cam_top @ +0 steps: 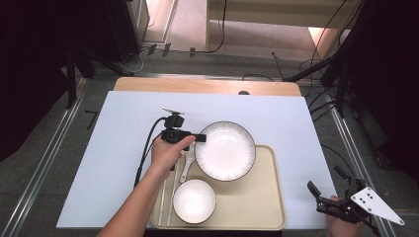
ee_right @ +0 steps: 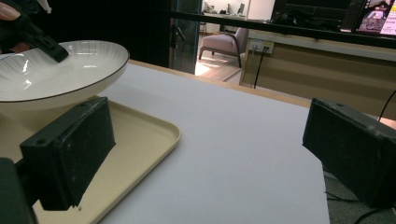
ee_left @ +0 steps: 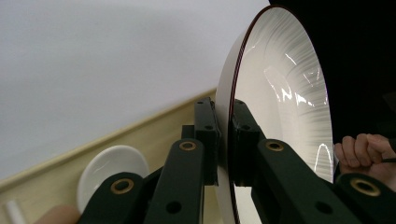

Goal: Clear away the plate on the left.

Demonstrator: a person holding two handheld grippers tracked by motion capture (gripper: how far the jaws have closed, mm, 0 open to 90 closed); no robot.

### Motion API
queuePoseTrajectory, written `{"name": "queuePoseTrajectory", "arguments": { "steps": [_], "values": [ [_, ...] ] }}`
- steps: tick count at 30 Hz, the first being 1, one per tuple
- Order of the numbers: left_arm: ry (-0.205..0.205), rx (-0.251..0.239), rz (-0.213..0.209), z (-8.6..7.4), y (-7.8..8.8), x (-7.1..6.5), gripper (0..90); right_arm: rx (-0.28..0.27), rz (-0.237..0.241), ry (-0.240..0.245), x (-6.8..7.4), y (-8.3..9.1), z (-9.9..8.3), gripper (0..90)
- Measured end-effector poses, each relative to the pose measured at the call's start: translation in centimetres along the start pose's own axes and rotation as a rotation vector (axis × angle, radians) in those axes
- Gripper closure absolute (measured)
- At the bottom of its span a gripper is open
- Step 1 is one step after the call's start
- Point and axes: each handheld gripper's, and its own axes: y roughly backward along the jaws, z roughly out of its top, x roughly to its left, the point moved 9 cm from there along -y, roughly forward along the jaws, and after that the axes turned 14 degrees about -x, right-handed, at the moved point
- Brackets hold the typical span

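Large white plate (cam_top: 225, 150) with dark rim, centre of the high view, sitting half over the upper edge of a beige tray (cam_top: 257, 207). Glazed ceramic by the look — stiff, smooth, likely slippery and breakable, probably fairly heavy for a rim hold. Left gripper (cam_top: 200, 138) clamped on the plate's left rim, one jaw above, one below; a deep bite on the rim seems the sound hold. Small bowl (cam_top: 193, 200), spoon (cam_top: 187, 163) and chopsticks (cam_top: 163, 202) lower left on tray. Right gripper (cam_top: 316, 195) at lower right, jaws wide apart, holding nothing — well apart from the plate.
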Motion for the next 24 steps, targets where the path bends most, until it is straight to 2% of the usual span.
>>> {"name": "queuePoseTrajectory", "arguments": {
  "steps": [11, 19, 24],
  "values": [
    [-0.021, 0.052, 0.003, -1.4, -2.1, -0.5, 84.6, -0.003, 0.000, -0.002, -0.1, 0.1, 0.0, 2.5],
    [-0.013, 0.084, -0.004, -2.0, -2.8, -0.5, 84.5, -0.005, -0.002, -0.003, -0.1, 0.0, 0.0, 2.4],
    [-0.017, 0.112, 0.008, -2.4, -3.1, -0.2, 84.3, -0.006, -0.004, -0.007, -0.1, 0.1, 0.1, 2.5]
  ]
}}
